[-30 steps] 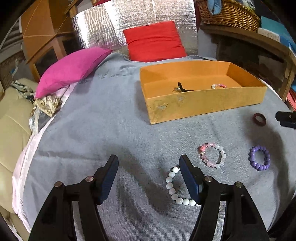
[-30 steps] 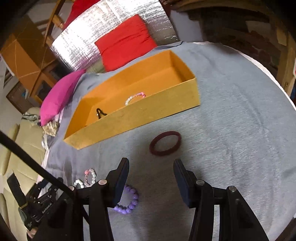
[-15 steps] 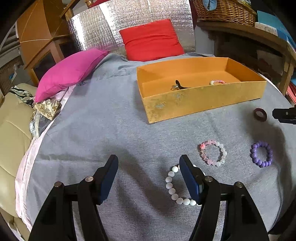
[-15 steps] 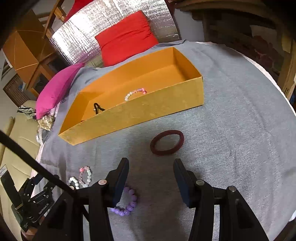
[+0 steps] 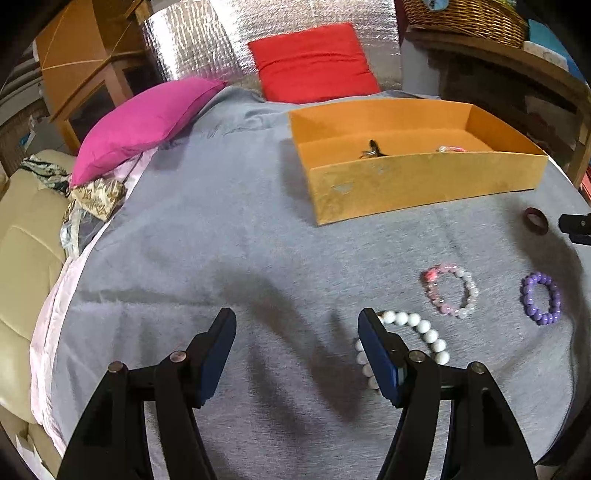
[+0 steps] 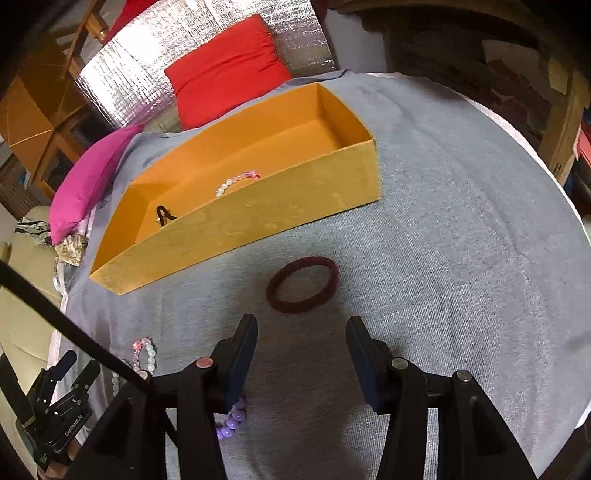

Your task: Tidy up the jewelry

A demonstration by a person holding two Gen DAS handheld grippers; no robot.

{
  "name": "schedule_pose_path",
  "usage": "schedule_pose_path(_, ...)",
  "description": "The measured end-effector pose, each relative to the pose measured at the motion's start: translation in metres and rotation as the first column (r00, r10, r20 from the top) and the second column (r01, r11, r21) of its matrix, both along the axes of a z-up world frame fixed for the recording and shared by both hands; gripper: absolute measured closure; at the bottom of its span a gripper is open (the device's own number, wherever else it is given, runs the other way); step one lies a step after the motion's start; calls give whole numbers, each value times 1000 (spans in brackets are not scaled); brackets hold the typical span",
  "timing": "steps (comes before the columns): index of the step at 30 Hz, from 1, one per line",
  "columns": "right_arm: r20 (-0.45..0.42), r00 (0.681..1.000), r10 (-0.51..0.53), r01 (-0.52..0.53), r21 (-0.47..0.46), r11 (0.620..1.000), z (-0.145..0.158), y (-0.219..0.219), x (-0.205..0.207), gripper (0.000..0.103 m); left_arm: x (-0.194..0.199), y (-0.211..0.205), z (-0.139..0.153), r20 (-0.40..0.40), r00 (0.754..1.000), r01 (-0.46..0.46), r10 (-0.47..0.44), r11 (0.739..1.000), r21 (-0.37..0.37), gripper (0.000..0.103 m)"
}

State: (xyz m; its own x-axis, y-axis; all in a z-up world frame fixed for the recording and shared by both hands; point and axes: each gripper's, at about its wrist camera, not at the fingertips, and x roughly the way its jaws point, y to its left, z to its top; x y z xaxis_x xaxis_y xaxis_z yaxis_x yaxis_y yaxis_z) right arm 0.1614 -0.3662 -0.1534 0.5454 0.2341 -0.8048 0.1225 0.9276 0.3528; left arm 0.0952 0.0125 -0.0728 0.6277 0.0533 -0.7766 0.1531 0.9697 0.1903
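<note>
An orange box (image 5: 424, 184) (image 6: 258, 218) stands on the grey cloth and holds a black clip (image 5: 373, 149) and a pink-and-pearl bracelet (image 6: 236, 182). My left gripper (image 5: 297, 321) hangs open over bare cloth, its right finger partly covering a white bead bracelet (image 5: 424, 330). A pink bead bracelet (image 5: 448, 290) and a purple bead bracelet (image 5: 541, 297) lie to the right of it. My right gripper (image 6: 301, 328) is open just short of a dark red hair band (image 6: 301, 284), nothing between its fingers. The left gripper (image 6: 77, 369) shows at the lower left of the right wrist view.
A magenta pillow (image 5: 144, 122) and a red cushion (image 5: 314, 62) lie at the far side of the cloth. A cream sofa (image 5: 26, 258) with crumpled wrappers is at the left. Wooden furniture (image 5: 517, 74) and a wicker basket (image 5: 461, 14) stand behind the box.
Both views shifted slightly. The white bead bracelet now lies further to the right of the left gripper's finger; the hair band sits nearer the right gripper. Neither gripper's opening changed.
</note>
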Motion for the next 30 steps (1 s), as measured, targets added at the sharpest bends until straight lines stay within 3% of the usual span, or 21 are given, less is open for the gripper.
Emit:
schedule_pose_path(16,-16,997,-78,79,45,996,-3,-19,2,50,2,-12,-6,-22,999,24,-24,1000,3,34)
schedule_pose_path(30,0,1000,-15,15,-28,999,0,6,1,49,-1,-21,-2,-1,999,33,-33,999,23,34)
